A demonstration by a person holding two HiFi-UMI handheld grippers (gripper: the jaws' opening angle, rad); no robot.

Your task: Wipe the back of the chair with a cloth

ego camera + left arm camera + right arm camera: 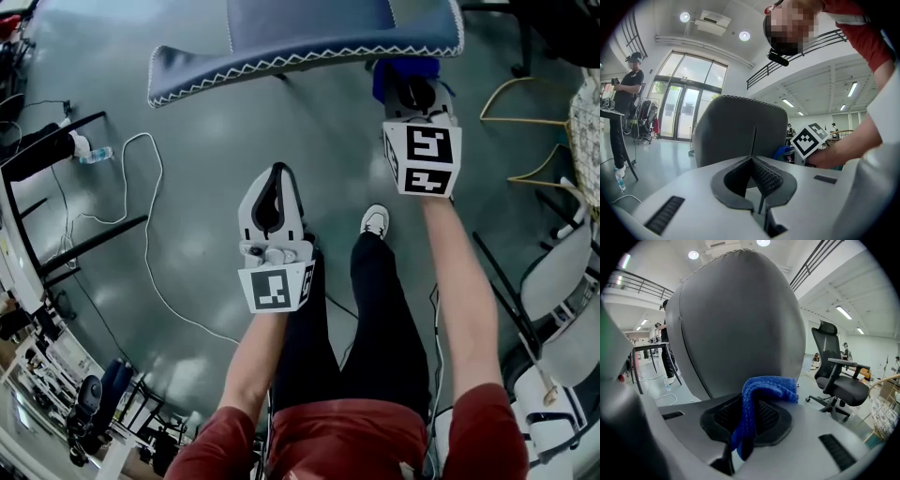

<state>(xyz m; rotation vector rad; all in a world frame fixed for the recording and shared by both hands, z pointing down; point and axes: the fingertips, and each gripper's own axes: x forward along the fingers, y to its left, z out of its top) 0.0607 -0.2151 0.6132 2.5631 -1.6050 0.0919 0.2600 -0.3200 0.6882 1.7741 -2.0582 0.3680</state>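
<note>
My right gripper pinches the soft blue cloth by a fold (limp, light, I'd judge), near the chair back, perhaps touching; my left gripper is closed, empty.

Left gripper was held low, nearer the body, with its jaws pressed together and nothing between them. Right gripper was extended further forward on a straight forearm, jaws clamped on the blue cloth.

Right gripper with cloth near chair back
</note>
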